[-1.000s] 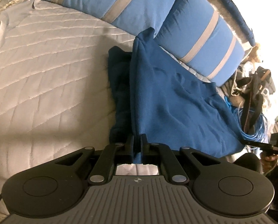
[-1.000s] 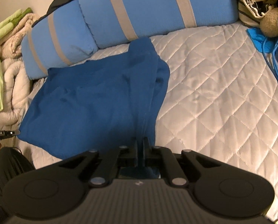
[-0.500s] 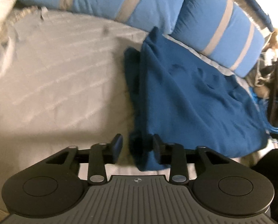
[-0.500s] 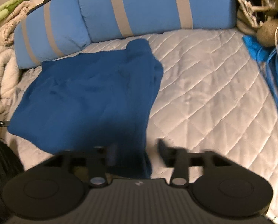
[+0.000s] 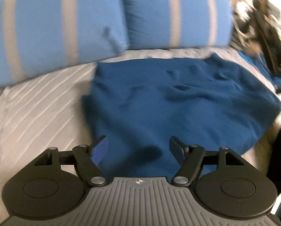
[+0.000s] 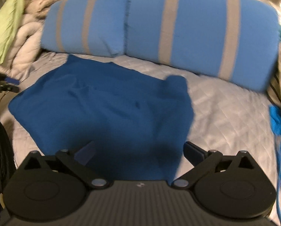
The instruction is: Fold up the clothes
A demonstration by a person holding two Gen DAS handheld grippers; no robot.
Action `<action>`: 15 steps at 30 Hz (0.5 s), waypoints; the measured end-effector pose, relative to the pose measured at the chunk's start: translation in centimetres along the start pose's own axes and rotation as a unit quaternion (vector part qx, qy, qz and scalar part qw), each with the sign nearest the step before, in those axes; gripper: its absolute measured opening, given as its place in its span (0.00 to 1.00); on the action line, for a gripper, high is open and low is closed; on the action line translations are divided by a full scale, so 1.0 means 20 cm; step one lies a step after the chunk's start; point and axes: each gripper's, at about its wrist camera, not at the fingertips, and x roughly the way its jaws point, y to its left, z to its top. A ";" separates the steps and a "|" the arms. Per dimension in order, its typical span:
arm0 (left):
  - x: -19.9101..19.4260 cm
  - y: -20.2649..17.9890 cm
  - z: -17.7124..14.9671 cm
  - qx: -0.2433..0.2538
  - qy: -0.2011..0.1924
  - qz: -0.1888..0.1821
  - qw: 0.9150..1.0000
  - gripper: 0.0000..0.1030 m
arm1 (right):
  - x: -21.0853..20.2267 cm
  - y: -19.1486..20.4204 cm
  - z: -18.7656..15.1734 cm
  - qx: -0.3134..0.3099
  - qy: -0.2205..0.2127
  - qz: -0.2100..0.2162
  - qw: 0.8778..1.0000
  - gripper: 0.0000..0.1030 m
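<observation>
1. The bed (image 5: pixel 33 101), under a pale quilted cover, serves as the folding surface; two blue striped pillows (image 6: pixel 197 30) lie along its far side, clear of the work.
2. The dark blue garment (image 5: pixel 168 101) lies spread on the quilt in front of the pillows, apparently doubled over, probably mid-fold.
3. The left gripper (image 5: pixel 138 146) points steeply down over the garment's near edge, jaws opening, cloth below them but not pinched.
4. The right gripper (image 6: pixel 138 150) is tilted down likewise, jaws opening to their widest, holding nothing.
</observation>
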 end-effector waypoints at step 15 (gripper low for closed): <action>0.38 0.05 -0.10 0.005 0.037 -0.026 0.999 0.88 | 0.48 -0.07 -0.08 -0.006 0.071 -0.004 0.997 0.99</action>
